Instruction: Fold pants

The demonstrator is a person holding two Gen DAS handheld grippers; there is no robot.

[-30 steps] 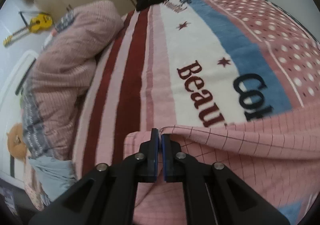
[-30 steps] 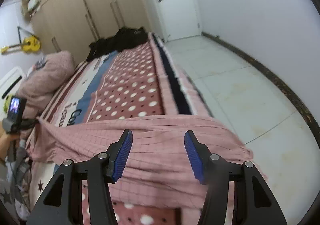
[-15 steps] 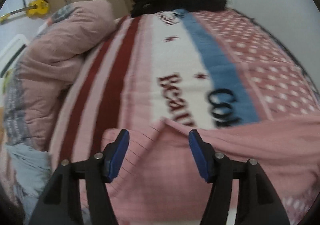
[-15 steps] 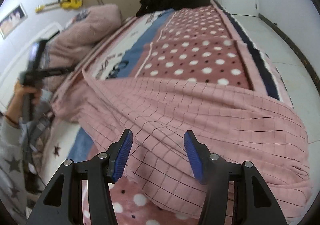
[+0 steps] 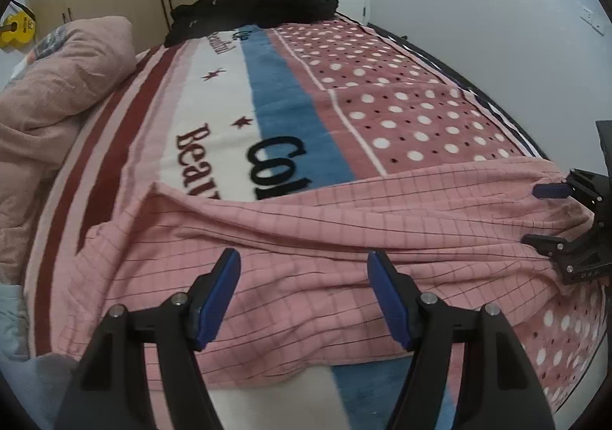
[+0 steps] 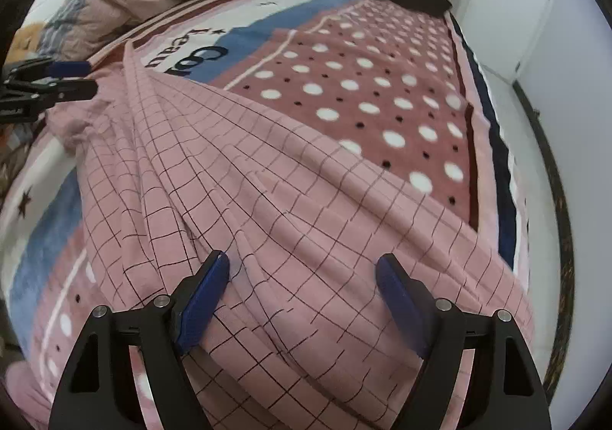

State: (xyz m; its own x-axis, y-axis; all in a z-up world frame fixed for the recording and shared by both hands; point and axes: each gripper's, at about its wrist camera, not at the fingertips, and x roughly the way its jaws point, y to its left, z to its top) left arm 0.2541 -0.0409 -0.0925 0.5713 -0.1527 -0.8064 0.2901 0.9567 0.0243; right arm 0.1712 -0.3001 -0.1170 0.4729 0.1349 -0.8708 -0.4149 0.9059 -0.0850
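Observation:
The pink checked pants [image 5: 306, 231] lie spread and wrinkled across the near end of the bed, also filling the right wrist view [image 6: 290, 200]. My left gripper [image 5: 304, 296] is open and empty, just above the pants' near edge. My right gripper [image 6: 302, 300] is open and empty over the other end of the pants; it shows at the right edge of the left wrist view [image 5: 550, 216]. The left gripper shows at the left edge of the right wrist view [image 6: 72, 78].
The bed blanket [image 5: 401, 101] has dots, a blue band and lettering. A pink duvet [image 5: 57, 86] is heaped on the left. Black clothes [image 5: 267, 9] lie at the far end. A wardrobe, door and bare floor [image 6: 535, 116] lie beyond.
My left gripper was shut on the pants' edge a second ago; it has opened and let go. Both grippers have drawn back and turned over the pants, which now lie flatter.

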